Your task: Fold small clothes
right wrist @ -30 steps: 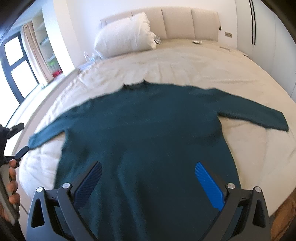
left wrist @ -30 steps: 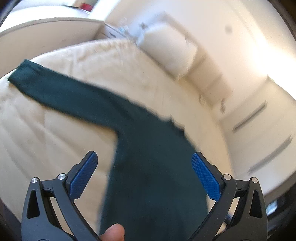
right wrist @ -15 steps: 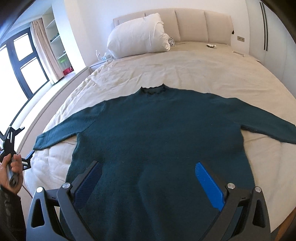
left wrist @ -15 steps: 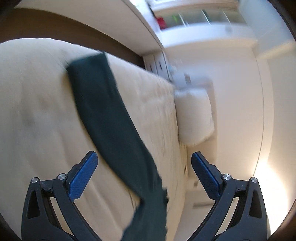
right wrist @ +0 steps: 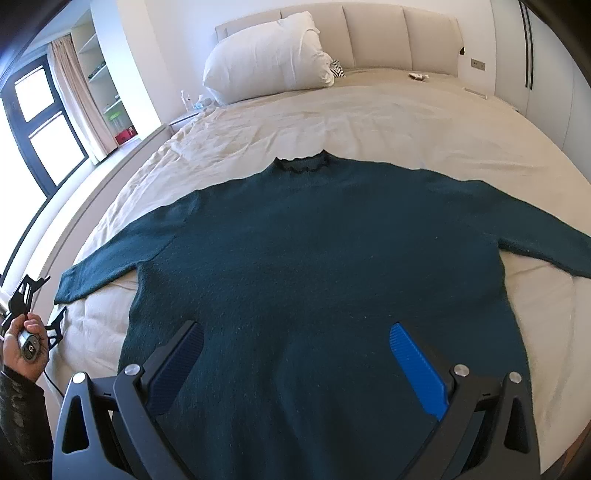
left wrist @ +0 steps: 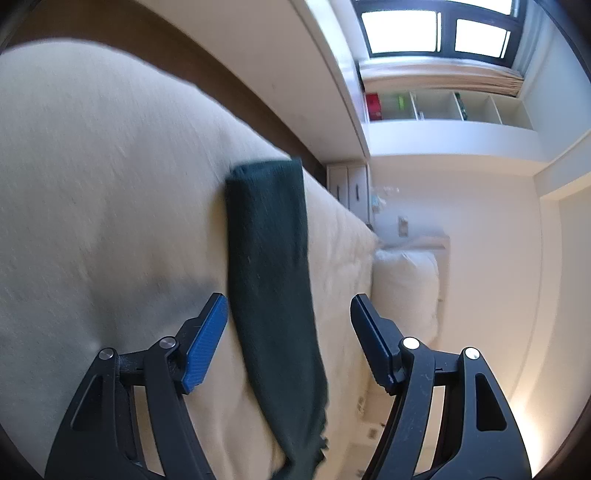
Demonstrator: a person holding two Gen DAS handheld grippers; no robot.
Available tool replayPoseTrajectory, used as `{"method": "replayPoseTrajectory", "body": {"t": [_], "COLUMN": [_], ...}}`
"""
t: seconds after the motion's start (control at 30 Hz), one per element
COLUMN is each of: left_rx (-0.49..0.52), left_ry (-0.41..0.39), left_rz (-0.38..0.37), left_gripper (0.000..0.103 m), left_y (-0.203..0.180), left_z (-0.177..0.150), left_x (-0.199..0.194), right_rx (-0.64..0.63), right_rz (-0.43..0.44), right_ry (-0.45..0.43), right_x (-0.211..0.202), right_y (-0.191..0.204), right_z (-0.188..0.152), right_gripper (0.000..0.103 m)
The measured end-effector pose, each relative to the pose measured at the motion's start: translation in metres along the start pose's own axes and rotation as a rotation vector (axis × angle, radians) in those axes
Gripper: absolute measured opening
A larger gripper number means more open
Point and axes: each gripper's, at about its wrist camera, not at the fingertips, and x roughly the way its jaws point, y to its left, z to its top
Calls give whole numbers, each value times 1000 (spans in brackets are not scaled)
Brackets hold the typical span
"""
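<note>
A dark green sweater [right wrist: 314, 240] lies spread flat on the cream bed [right wrist: 369, 118], both sleeves stretched out sideways. My right gripper [right wrist: 295, 326] hovers open over the lower body of the sweater with nothing gripped. At the bed's left edge, a hand holds my left gripper [right wrist: 40, 295] just short of the left cuff. In the left wrist view the left sleeve [left wrist: 269, 229] runs between the jaws of the left gripper [left wrist: 288, 297]. Those jaws are closing. One pad is near the sleeve's edge and the other stands apart from it.
A white pillow [right wrist: 269, 55] leans on the padded headboard [right wrist: 369, 33] at the far end. A white ledge [left wrist: 325, 92], shelves [left wrist: 443, 107] and a window [right wrist: 40, 122] line the bed's left side. A nightstand [left wrist: 351, 184] stands beyond the cuff.
The left gripper has rolled, dropped toward the bed's left edge and lined up along the left sleeve, and its jaws have narrowed. The right gripper has shifted a little over the sweater's body.
</note>
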Motion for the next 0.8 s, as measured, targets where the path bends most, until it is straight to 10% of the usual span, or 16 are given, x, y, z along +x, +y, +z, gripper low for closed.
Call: {"method": "replayPoseTrajectory", "body": {"t": [0.4, 0.63, 0.8], "left_rx": [26, 42, 316], "left_ry": [52, 53, 60], "left_rz": [62, 79, 106], "left_gripper": [68, 8, 6], "left_y": [-13, -9, -68], "left_z": [29, 42, 7], "left_x": [50, 53, 61], "right_rx": [3, 29, 67], "right_rz": [12, 19, 30], "right_ry": [-7, -37, -26], "right_x": [-3, -2, 5], "right_y": [1, -12, -28], "right_z": [1, 5, 11], "right_gripper": [103, 103, 100]}}
